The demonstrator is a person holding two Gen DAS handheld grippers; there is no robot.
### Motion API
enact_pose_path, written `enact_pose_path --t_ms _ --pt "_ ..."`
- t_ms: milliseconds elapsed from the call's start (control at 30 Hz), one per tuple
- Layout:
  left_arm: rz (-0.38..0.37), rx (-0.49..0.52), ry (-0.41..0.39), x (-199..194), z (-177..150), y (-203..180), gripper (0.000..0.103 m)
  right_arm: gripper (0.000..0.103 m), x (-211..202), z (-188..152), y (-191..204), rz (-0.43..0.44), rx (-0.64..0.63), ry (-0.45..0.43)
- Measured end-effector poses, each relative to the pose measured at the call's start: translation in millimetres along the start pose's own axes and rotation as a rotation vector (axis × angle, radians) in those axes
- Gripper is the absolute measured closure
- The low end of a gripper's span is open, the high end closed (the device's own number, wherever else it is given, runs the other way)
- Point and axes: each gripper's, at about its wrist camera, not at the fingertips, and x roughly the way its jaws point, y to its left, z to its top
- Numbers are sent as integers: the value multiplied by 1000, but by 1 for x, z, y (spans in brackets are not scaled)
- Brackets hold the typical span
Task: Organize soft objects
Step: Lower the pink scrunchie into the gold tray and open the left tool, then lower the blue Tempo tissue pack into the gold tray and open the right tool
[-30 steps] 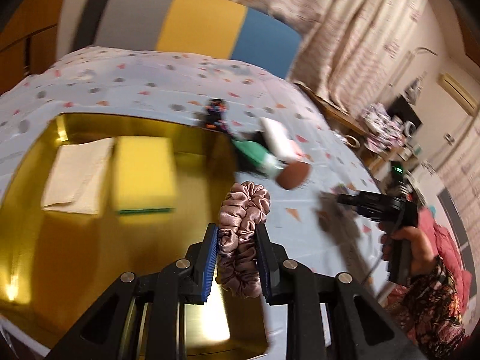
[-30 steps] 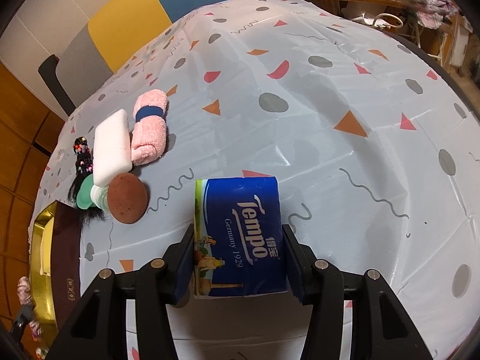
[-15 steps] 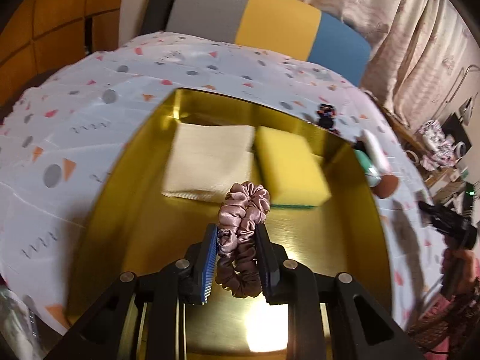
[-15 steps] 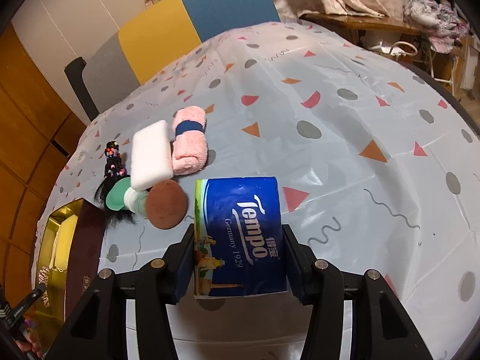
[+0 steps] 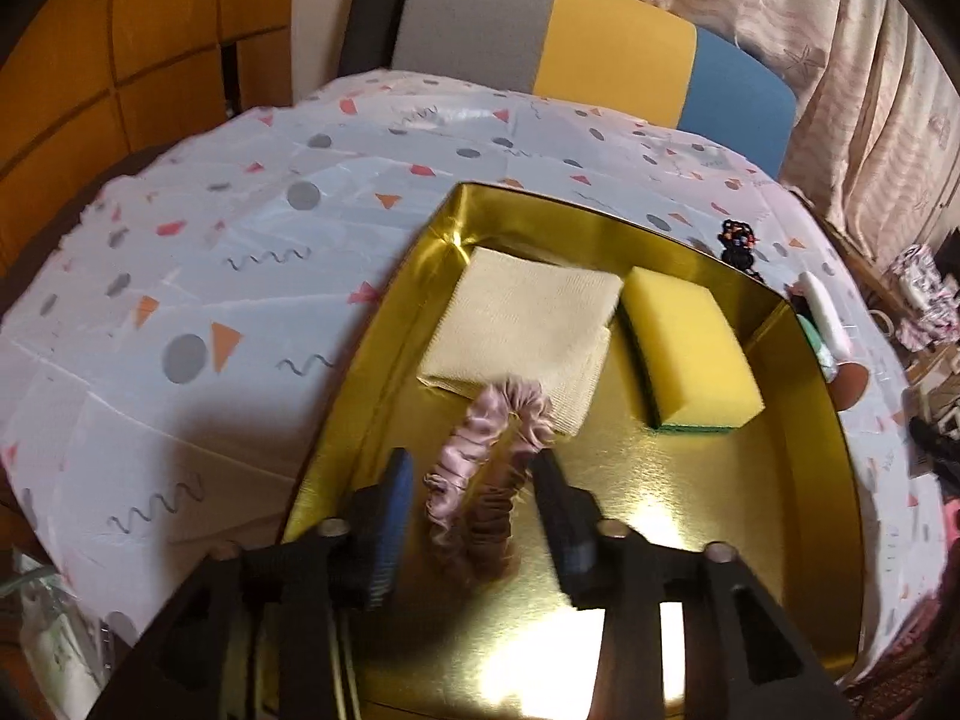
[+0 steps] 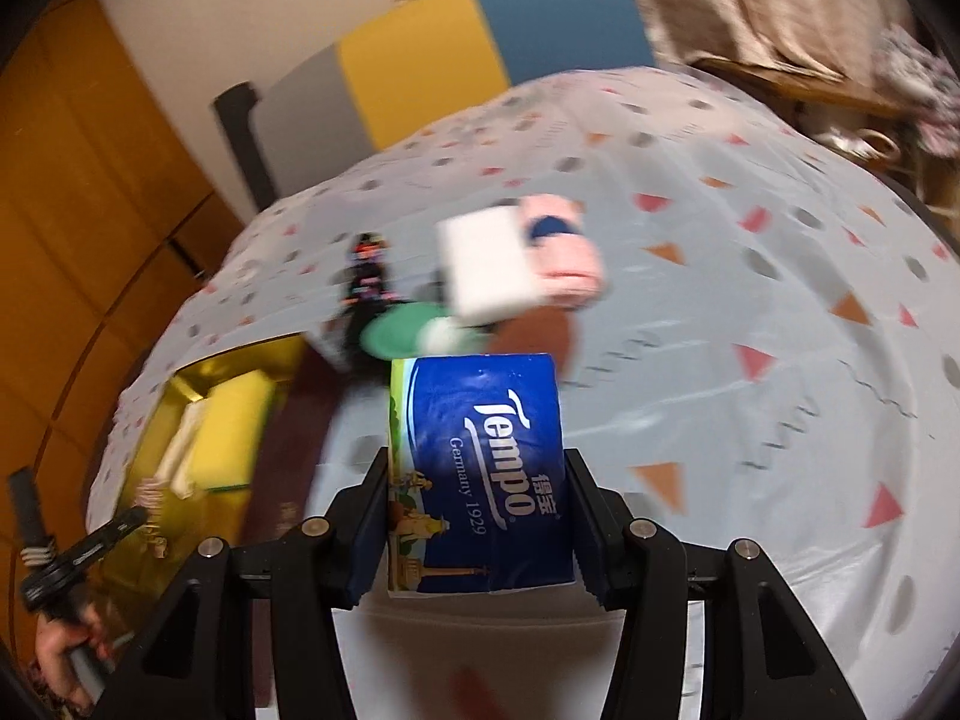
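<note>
Since a second ago my left gripper [image 5: 474, 507] has swung from the table's edge to over the gold tray [image 5: 804, 516], jaws opening, scrunchie [image 5: 486, 474] loose between them above the tray floor, lying along the fingers, its far end over the cloth [image 5: 522, 324]. My right gripper [image 6: 477, 519] clamps the tissue pack [image 6: 480, 474], tray to its left. Only the right view shows the pink towel roll [image 6: 567, 252].

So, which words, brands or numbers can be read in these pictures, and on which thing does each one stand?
"Tempo" is on the blue tissue pack held in the right gripper.
"Germany 1929" stands below it on the same pack.
Two Chinese characters beside "Tempo" are too small to read surely.
Gold print on the dark side of the gold box is too blurred to read.
The left wrist view shows no text.
</note>
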Motion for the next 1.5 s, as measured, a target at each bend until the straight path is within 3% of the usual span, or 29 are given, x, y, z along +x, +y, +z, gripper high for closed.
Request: enact_pose_path --t_ms 133,333,633,933,1067,1500 --pt "-16 -14 -29 -10 -1 2 59 50 0 0 37 51 -59 2" --pt "-122 -56 -68 -24 -9 -2 59 50 4 -4 86 110 -136 28" --pt "-218 24 -46 -31 -28 -34 59 50 30 -8 129 128 -197 92" --pt "-241 21 -35 -33 -30 -36 59 50 61 1 161 48 -221 122" --pt "-247 20 -33 -34 -30 -35 59 50 75 6 172 -27 -241 119" --pt "-261 12 -23 -34 -30 -35 59 46 110 16 181 -156 -278 105"
